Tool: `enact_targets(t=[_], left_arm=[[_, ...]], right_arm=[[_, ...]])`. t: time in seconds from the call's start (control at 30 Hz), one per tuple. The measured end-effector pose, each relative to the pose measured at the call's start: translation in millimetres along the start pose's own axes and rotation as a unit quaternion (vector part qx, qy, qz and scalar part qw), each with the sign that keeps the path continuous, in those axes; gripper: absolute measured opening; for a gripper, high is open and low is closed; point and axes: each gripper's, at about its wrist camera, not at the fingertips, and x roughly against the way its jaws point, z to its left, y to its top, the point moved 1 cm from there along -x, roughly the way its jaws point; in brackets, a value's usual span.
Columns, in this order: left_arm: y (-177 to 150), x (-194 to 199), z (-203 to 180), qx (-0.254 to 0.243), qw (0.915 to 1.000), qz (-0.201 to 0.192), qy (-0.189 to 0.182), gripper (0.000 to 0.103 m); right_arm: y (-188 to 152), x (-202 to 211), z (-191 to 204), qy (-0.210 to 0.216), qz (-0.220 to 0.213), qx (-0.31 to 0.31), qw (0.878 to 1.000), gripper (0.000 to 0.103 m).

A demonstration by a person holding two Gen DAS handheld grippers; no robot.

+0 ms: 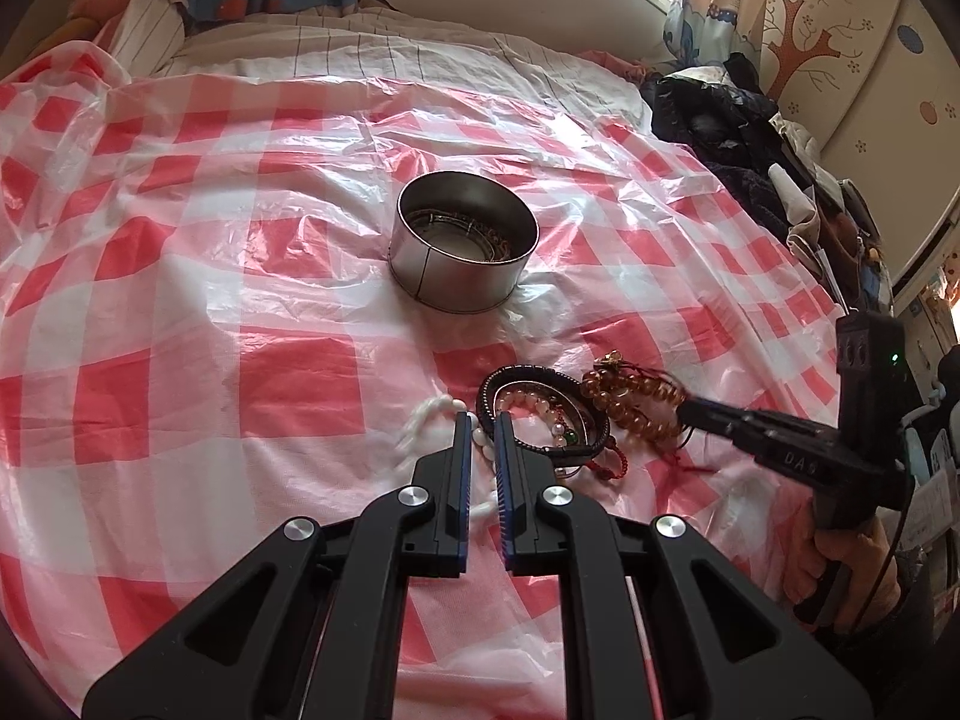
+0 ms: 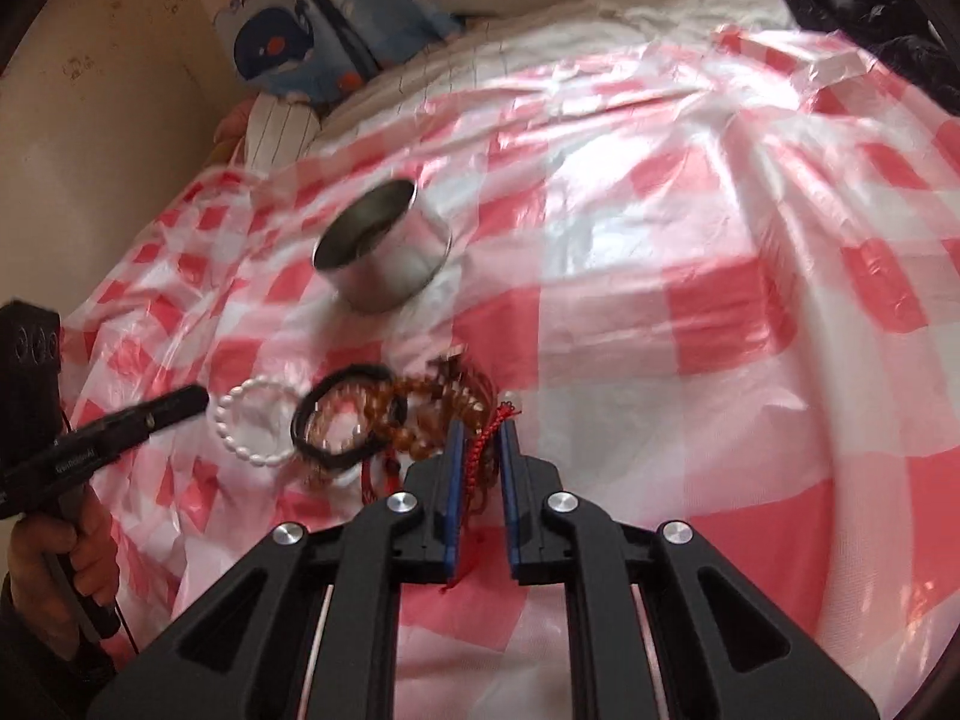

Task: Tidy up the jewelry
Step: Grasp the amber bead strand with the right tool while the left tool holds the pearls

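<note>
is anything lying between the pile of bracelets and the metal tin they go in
Nothing visible does. Only bare red-and-white checked plastic sheet lies between the heap of beaded and corded bracelets and the round open-topped metal tin, which already holds some jewelry.

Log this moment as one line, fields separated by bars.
left tool: shut on white bead bracelet | right tool: shut on red cord bracelet | metal tin: upright, open | remaining jewelry: piled on checkered sheet

Sheet (image 1: 300,228): thin glossy plastic, crinkled, red-white check. Tin (image 1: 462,240), 12 o'clock of bracelets: dull brushed metal. Beads (image 1: 630,405): glossy amber. Cord (image 2: 480,450): red braided thread. Grippers: matt black plastic.
</note>
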Motion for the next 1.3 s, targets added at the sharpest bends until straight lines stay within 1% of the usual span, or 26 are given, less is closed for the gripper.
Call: enact_targets(t=[0.07,0.1,0.17,0.2,0.23,0.27,0.33,0.4,0.47,0.5,0.53,0.57,0.6,0.63,0.67,0.7,0.73,0.77,0.8,0.9,0.97,1.0,1.1,1.17,1.23,1.3], left_arm=[[0,0,-1,-0.002,1.0000,0.001,0.000,0.007],[0,-1,-1,-0.003,1.0000,0.002,0.001,0.008],[0,-2,-1,-0.003,1.0000,0.004,0.002,0.008],[0,-3,-1,-0.003,1.0000,0.005,0.002,0.008],[-1,-4,-1,-0.004,1.0000,0.006,0.004,0.009],[-1,-4,0,-0.003,0.9999,0.007,0.007,0.009],[-2,-5,2,-0.001,0.9999,0.009,0.014,0.011],[-2,-6,4,0.001,0.9997,0.010,0.022,0.013],[-2,-8,6,0.001,0.9995,0.012,0.028,0.014],[-3,-9,6,0.000,0.9994,0.013,0.031,0.015],[-3,-9,7,-0.001,0.9993,0.014,0.034,0.016],[-3,-10,7,-0.001,0.9993,0.014,0.035,0.017],[-3,-10,7,-0.001,0.9993,0.014,0.035,0.018],[-3,-10,7,-0.001,0.9993,0.014,0.035,0.020],[-3,-10,7,-0.001,0.9993,0.014,0.035,0.020],[-3,-10,7,-0.002,0.9993,0.014,0.036,0.021],[-3,-11,7,-0.002,0.9992,0.015,0.036,0.022],[-3,-11,8,-0.002,0.9992,0.016,0.037,0.022],[-3,-12,8,-0.002,0.9991,0.017,0.038,0.023],[-3,-12,11,-0.001,0.9990,0.020,0.039,0.023],[-4,-12,13,0.001,0.9989,0.021,0.042,0.023],[-4,-13,14,0.000,0.9988,0.025,0.043,0.025],[-8,-22,14,-0.012,0.9972,0.040,0.062,0.029],[-11,-30,12,-0.023,0.9960,0.050,0.070,0.029],[-14,-38,7,-0.042,0.9939,0.061,0.083,0.032],[-17,-44,1,-0.067,0.9901,0.069,0.102,0.033]], right_arm=[[-4,3,4,0.007,-0.003,0.010,1.000,0.015],[-6,8,7,0.003,-0.008,0.016,1.000,0.015],[-10,12,11,-0.033,-0.013,0.031,0.999,0.015],[-11,14,11,-0.055,-0.018,0.036,0.998,0.034],[-12,18,12,-0.082,-0.030,0.043,0.995,0.062],[-11,23,15,-0.092,-0.047,0.056,0.993,0.065],[-7,29,24,-0.089,-0.067,0.081,0.990,0.064],[-2,26,32,-0.074,-0.065,0.104,0.990,0.064],[3,13,42,-0.049,-0.047,0.127,0.990,0.059],[5,5,46,-0.036,-0.032,0.135,0.990,0.051],[4,-5,50,-0.033,-0.014,0.143,0.989,0.047],[4,-14,53,-0.034,-0.002,0.150,0.988,0.046],[3,-23,55,-0.032,0.017,0.158,0.987,0.041],[0,-30,58,-0.037,0.029,0.166,0.985,0.035],[-2,-37,60,-0.051,0.039,0.178,0.982,0.034],[-6,-44,61,-0.076,0.045,0.196,0.977,0.030],[-8,-46,61,-0.085,0.045,0.201,0.975,0.024],[-8,-45,60,-0.084,0.043,0.199,0.976,0.020],[-7,-41,59,-0.078,0.038,0.194,0.977,0.014],[-4,-27,54,-0.062,0.016,0.176,0.982,0.013],[0,-16,47,-0.033,0.001,0.147,0.989,0.013],[2,-12,44,-0.015,-0.004,0.134,0.991,0.013],[6,-5,31,0.036,-0.008,0.084,0.996,0.013],[9,-3,24,0.070,-0.012,0.051,0.996,0.013],[12,-2,14,0.103,-0.012,0.014,0.994,0.014],[13,-4,4,0.114,-0.004,-0.017,0.993,0.014]])
